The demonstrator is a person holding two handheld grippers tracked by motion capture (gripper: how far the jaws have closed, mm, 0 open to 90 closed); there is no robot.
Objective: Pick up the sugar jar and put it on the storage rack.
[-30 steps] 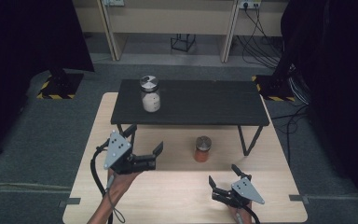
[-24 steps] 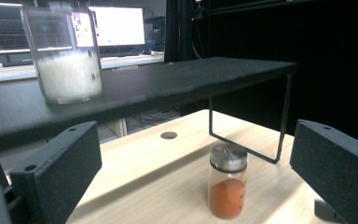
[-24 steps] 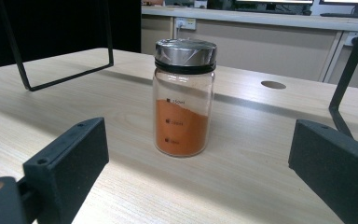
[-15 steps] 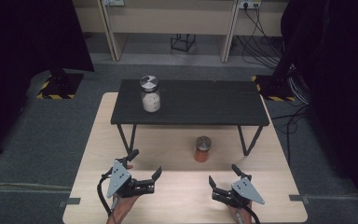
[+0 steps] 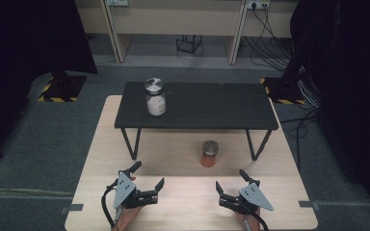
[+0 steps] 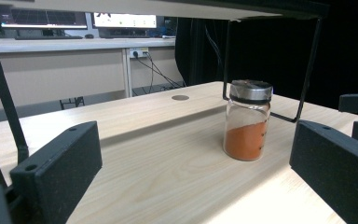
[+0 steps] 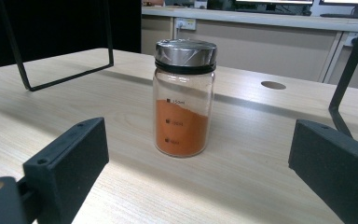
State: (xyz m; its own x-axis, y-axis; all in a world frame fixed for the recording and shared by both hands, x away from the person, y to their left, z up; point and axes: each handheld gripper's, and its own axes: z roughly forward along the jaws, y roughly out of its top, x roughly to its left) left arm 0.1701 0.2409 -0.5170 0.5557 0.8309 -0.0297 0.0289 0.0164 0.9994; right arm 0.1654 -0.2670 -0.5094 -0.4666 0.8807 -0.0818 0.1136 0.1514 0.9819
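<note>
A glass jar of orange powder (image 5: 209, 154) (image 6: 247, 121) (image 7: 184, 98) with a metal lid stands upright on the wooden table (image 5: 183, 207), just in front of the black raised shelf (image 5: 207, 108). A second jar holding white powder (image 5: 154, 96) stands on the shelf's left part. My left gripper (image 5: 147, 175) (image 6: 193, 154) rests low near the front left, open, with the orange jar ahead and to its right. My right gripper (image 5: 231, 180) (image 7: 198, 179) is open too, near the front right, and the orange jar stands a short way beyond its jaws, centred.
The shelf's thin black legs (image 5: 129, 143) (image 5: 253, 144) stand on the table to either side of the orange jar. A round cable hole (image 7: 273, 85) lies in the tabletop behind the jar. Grey carpet surrounds the table; desks and cables stand at the back.
My left gripper has drawn back from the shelf's left leg toward the table's near edge and sits lower. The right gripper and both jars have stayed put.
</note>
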